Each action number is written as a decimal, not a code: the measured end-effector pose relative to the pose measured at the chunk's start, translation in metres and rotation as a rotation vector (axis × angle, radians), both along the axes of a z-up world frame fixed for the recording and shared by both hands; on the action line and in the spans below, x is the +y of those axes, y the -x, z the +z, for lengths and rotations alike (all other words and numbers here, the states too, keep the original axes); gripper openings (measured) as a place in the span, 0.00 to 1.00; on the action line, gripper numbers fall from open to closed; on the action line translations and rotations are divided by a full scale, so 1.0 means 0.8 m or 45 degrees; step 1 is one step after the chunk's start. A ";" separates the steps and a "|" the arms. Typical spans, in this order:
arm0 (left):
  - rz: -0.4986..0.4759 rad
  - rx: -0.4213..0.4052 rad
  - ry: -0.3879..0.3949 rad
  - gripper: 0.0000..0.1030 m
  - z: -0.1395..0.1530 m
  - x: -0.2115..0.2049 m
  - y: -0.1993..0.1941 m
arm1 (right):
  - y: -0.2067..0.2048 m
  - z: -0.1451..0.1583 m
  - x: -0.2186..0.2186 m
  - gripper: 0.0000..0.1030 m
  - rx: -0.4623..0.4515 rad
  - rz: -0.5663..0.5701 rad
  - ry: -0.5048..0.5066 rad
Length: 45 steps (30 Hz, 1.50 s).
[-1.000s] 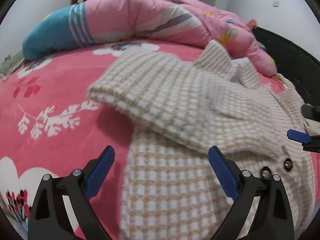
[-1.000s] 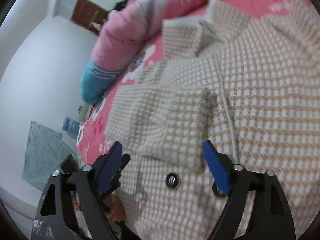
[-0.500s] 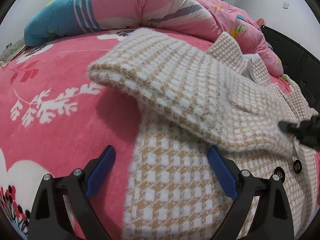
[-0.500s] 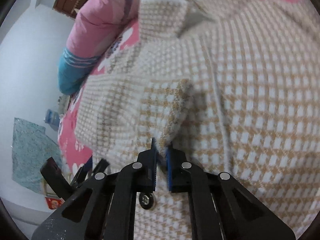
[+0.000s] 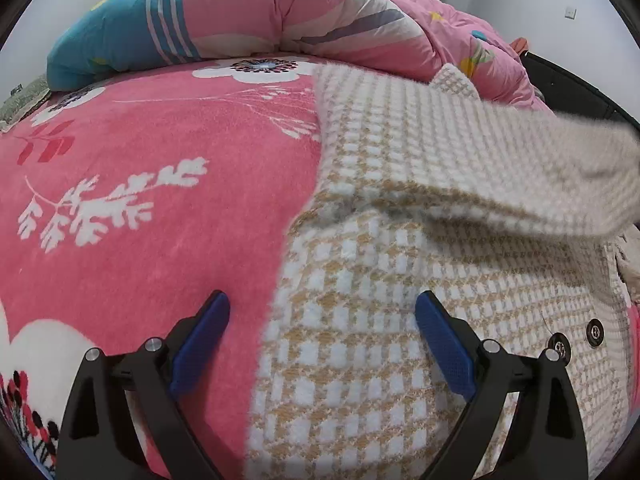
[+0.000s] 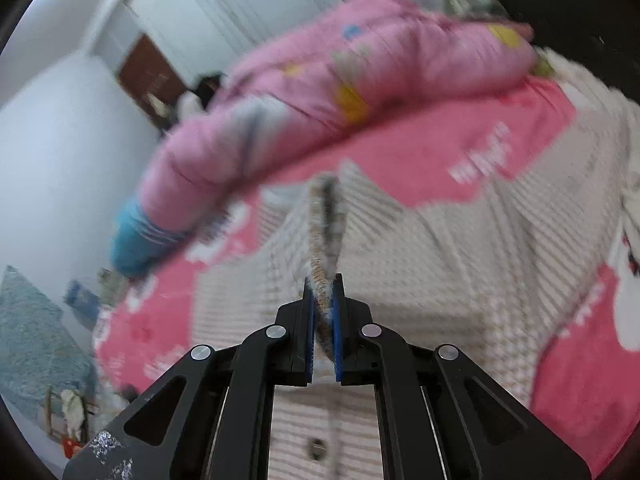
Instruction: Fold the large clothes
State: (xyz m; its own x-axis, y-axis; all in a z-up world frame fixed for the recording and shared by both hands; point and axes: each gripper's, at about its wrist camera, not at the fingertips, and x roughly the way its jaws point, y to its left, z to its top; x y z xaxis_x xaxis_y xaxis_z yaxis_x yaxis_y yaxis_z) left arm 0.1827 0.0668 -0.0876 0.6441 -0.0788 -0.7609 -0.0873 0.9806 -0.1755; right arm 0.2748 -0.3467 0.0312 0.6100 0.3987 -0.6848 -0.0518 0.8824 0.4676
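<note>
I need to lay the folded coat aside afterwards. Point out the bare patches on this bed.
The widest free patch is the pink floral blanket, bordered by the rolled pink and blue quilt behind and the beige checked knit coat beside it. The coat's side is crowded: its sleeve hangs lifted across the body.

Right gripper [image 6: 323, 312]: blue pads clamped on a raised edge of the checked cardigan [image 6: 420, 264]. Cardigan lies over pink blanket [image 6: 432, 160]. Pink quilt [image 6: 320, 92] beyond; view blurred, detail uncertain.
</note>
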 end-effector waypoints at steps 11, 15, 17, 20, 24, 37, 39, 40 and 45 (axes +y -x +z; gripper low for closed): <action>-0.018 -0.037 0.091 0.89 0.013 0.011 0.008 | -0.028 -0.056 -0.033 0.30 0.076 -0.131 0.227; -0.023 -0.173 0.113 0.89 0.058 0.027 0.021 | -0.004 -0.033 -0.037 0.36 -0.069 -0.090 0.239; -0.053 -0.213 0.142 0.89 0.078 0.026 0.014 | 0.003 -0.031 -0.028 0.36 -0.090 -0.025 0.259; -0.129 -0.228 0.226 0.88 0.098 0.014 -0.017 | 0.001 -0.046 -0.011 0.34 -0.062 0.067 0.255; -0.260 -0.147 0.295 0.87 0.097 -0.020 -0.090 | -0.012 -0.072 0.006 0.22 -0.022 0.139 0.246; 0.002 0.031 0.153 0.87 0.028 0.006 -0.159 | -0.066 -0.111 0.020 0.19 0.036 0.176 0.332; 0.007 -0.049 0.146 0.87 0.049 0.009 -0.148 | -0.061 -0.085 0.015 0.23 -0.042 0.154 0.334; 0.003 -0.086 0.142 0.87 0.055 0.011 -0.146 | -0.058 -0.081 0.014 0.24 -0.060 0.155 0.325; -0.144 -0.155 0.228 0.87 0.086 -0.017 -0.148 | -0.087 -0.105 0.031 0.24 0.016 0.235 0.278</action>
